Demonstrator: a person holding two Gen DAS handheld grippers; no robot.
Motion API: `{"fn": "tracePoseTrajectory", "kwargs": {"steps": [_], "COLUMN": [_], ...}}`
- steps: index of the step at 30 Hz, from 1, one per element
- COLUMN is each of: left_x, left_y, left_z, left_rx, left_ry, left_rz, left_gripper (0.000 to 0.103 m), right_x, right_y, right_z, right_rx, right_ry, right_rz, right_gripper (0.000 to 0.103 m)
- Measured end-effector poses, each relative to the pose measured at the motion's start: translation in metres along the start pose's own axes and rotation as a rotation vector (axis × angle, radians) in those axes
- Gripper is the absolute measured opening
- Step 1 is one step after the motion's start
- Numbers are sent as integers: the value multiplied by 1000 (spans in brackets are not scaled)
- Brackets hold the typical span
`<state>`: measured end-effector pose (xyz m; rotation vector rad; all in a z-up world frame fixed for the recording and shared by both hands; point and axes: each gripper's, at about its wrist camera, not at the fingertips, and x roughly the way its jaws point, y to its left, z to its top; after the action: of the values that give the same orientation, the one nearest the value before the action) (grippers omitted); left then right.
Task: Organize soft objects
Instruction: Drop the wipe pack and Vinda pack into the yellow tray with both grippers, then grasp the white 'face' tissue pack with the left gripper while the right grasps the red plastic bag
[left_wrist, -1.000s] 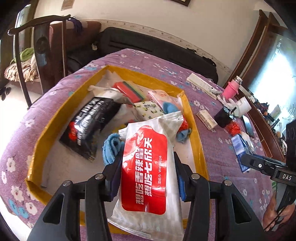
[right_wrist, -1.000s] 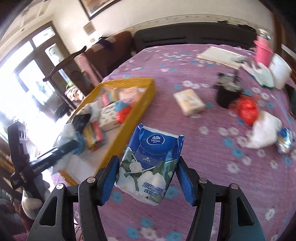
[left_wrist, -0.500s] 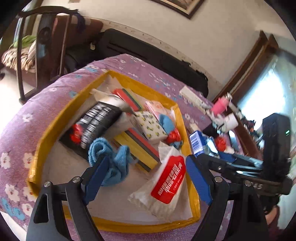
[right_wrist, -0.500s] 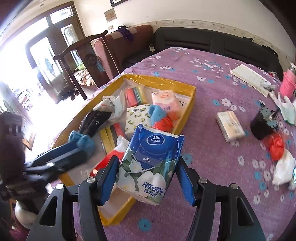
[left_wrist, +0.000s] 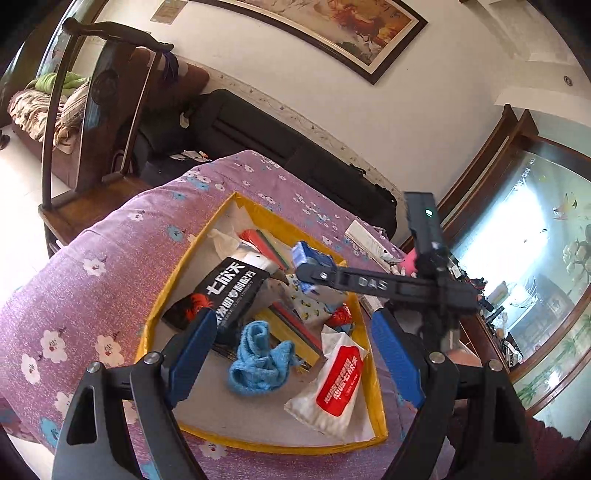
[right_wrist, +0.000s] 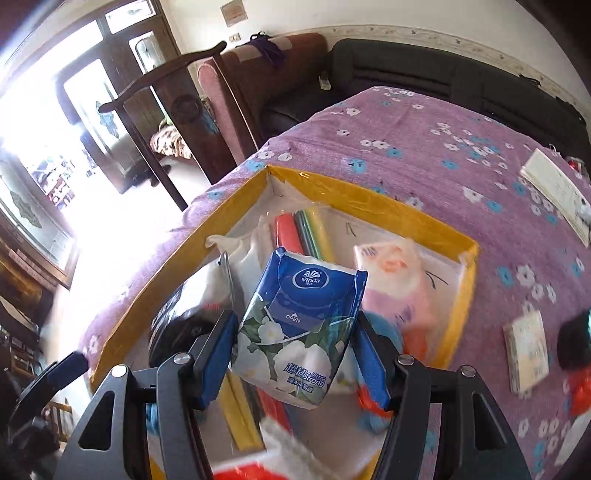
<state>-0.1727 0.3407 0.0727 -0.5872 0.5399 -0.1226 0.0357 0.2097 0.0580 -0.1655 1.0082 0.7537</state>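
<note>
Purple floral bedding (left_wrist: 92, 258) carried the yellow tray (left_wrist: 177, 273), above which the right gripper (right_wrist: 295, 354) clamped the blue tissue pack (right_wrist: 299, 325) while the left gripper (left_wrist: 295, 354) hung open and empty; release onto the heaped contents risked the pack sliding out.

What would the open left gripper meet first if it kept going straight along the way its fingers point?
Probably the blue cloth in the yellow tray: it sits centred between the left gripper fingers, with the white and red wipes pack just right of it. Depth is uncertain.
</note>
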Motion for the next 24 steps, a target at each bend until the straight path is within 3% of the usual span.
{"fn": "tracePoseTrajectory", "kwargs": {"steps": [7, 11, 17, 24], "left_x": [-3, -7, -9, 1], "left_y": [5, 7, -2, -38], "left_z": [0, -2, -2, -9], "left_rx": [5, 1, 9, 65], "left_ry": [18, 31, 32, 80], "left_rz": [35, 59, 74, 96], "left_gripper": [85, 86, 89, 89], "right_x": [45, 56, 9, -81], "right_y": [20, 18, -5, -72], "right_z": [41, 46, 32, -17], "right_rx": [-46, -19, 46, 121], "right_ry": [35, 63, -20, -144], "right_rz": [-30, -12, 36, -16], "right_gripper": [68, 73, 81, 84]}}
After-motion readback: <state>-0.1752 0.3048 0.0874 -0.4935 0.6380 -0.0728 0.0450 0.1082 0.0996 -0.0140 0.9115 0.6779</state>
